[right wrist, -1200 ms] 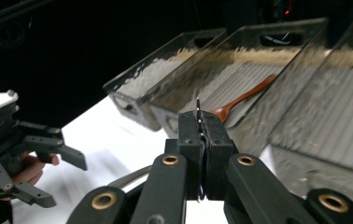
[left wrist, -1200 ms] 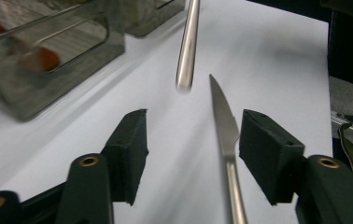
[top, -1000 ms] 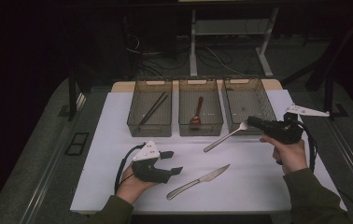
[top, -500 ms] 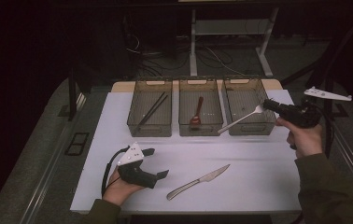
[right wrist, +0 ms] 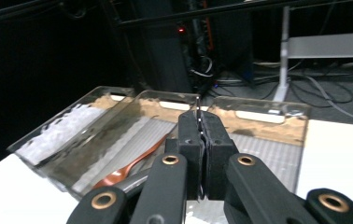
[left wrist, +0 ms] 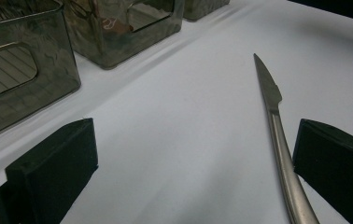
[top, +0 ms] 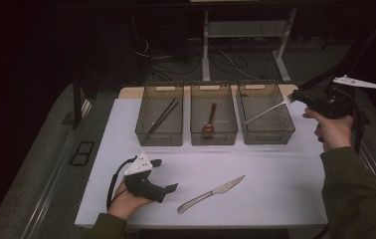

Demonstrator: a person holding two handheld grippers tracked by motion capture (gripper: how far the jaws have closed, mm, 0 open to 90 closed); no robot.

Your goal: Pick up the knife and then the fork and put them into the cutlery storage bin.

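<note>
Fork (top: 264,113) held over the right bin (top: 266,130).
We see the right tongs (top: 295,95) clamped on it (tilted); left tongs (top: 163,175) gape wide beside the knife (top: 211,194) on the tabletop (top: 275,174).

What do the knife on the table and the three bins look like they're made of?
The knife looks like one piece of brushed steel: grey, with a dull sheen. The three bins look like smoky clear plastic: their contents show through the walls, and their floors are ribbed.

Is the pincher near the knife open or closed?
Open. The left gripper has its two black jaws far apart, with bare white table between them and the knife beside one jaw.
</note>
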